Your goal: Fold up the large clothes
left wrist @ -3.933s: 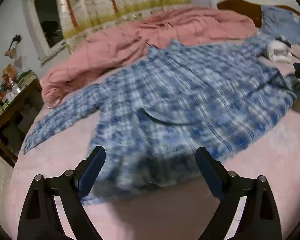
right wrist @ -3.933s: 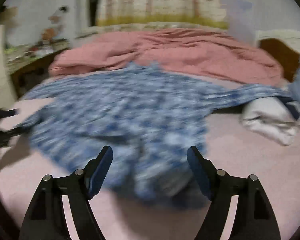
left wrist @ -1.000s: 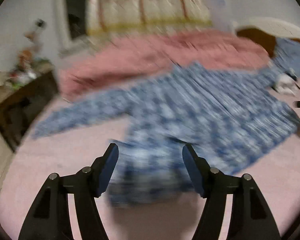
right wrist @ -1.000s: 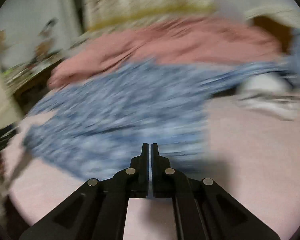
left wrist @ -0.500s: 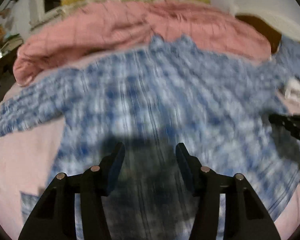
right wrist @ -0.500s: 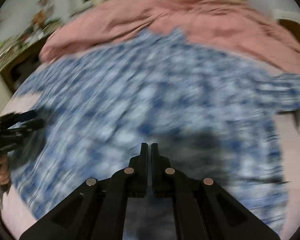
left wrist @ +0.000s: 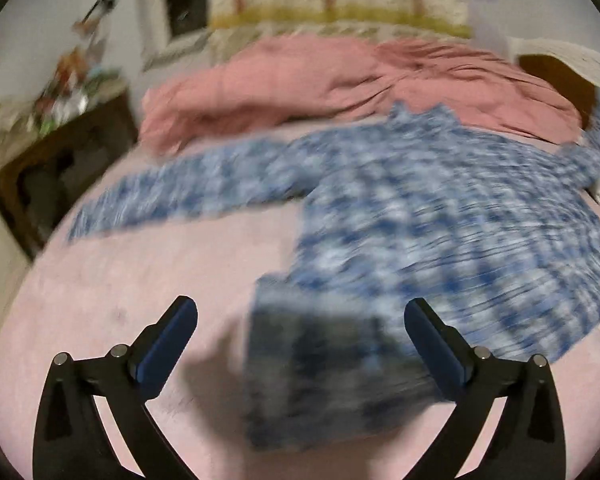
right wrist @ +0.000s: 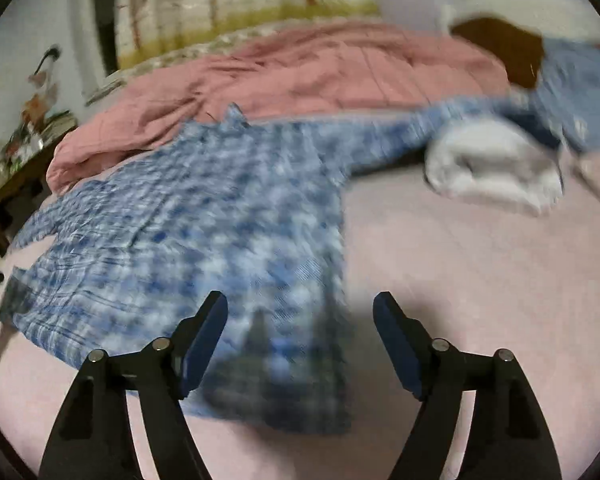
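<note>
Left wrist view: left gripper [left wrist: 300, 340] w/ jaws spread wide, just been opening, nothing pinched; blue pads clear of cloth, hem corner of plaid shirt [left wrist: 440, 216] lying between and below them. Shirt spread flat on pink bed sheet [left wrist: 120, 288], collar toward pink quilt [left wrist: 340, 80] at far side, one sleeve [left wrist: 188, 188] stretched out to picture-left, well apart from body panel. Dark wooden side table [left wrist: 52, 160] at left edge. Frame blurred, so fine creases can't be read. Pose: gripper pitched down toward bed, hovering over near hem, shadow on sheet below. Step, as judged: shirt laid out, grips let go; next likely a sleeve or side panel folded in. To do well: flatten hem first, take sleeve near shoulder seam and cuff, not mid-cloth, keep fold line parallel to placket. Right wrist view: right gripper [right wrist: 300, 340] also parted, moderately wide, jaws just been opening, no cloth clamped; near hem of shirt [right wrist: 204, 216] sits under the gap. Other sleeve [right wrist: 400, 132] runs to picture-right toward white bundle [right wrist: 496, 164], touching or overlapping it, can't tell which. Blue pillow [right wrist: 580, 92] far right; patterned curtain [right wrist: 240, 4] behind. Pose: tilted down, low over near edge of bed. Risk, as judged: sleeve snagging on white bundle when pulled in.
</note>
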A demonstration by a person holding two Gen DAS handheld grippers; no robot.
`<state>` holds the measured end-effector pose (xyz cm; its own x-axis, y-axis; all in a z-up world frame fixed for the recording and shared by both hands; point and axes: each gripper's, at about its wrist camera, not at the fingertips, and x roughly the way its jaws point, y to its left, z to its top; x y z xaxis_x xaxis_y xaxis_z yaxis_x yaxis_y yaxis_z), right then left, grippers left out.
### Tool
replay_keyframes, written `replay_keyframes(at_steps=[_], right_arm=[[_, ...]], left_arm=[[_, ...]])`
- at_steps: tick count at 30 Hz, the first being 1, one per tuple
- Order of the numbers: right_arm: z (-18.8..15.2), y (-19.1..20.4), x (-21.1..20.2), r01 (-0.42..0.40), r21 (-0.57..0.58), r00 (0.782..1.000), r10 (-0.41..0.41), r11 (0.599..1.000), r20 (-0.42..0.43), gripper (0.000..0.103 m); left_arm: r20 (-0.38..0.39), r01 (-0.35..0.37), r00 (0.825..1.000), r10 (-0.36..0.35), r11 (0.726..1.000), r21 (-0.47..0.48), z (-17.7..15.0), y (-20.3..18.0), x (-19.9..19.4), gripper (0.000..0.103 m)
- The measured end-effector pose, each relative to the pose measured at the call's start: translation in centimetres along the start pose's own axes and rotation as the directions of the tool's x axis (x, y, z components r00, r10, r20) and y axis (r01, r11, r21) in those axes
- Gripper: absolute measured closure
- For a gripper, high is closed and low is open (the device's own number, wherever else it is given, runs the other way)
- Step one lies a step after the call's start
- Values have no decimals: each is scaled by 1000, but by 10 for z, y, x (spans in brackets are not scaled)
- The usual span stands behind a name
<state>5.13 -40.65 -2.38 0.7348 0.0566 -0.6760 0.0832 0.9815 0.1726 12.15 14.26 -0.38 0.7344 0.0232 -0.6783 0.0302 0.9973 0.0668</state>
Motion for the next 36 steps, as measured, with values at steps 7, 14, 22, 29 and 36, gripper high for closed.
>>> replay_keyframes(at_steps=[7,14,22,29,36], right_arm=[[-10,2,0,51,-6,997,-51,999,50,100],[-12,5,-15,173,-1,979,-172,985,105,100],[-19,-11,9,143,28,989,-142,989,-39,100],[-14,-10,-24,143,40,982,-147,989,120,99],[-11,35,-14,-83,-23,994,85,996,74,98]], left_arm=[[-44,125,991,-128,990,-62,-6,21,27,101],[87,170,982,-168,985,-19,17,13,12,101],[-152,82,984,-93,994,-76,-6,26,56,62],[79,56,995,-59,998,32,-10,8,-5,26],[82,255,962,-260,965,69,-5,-49,-28,26]])
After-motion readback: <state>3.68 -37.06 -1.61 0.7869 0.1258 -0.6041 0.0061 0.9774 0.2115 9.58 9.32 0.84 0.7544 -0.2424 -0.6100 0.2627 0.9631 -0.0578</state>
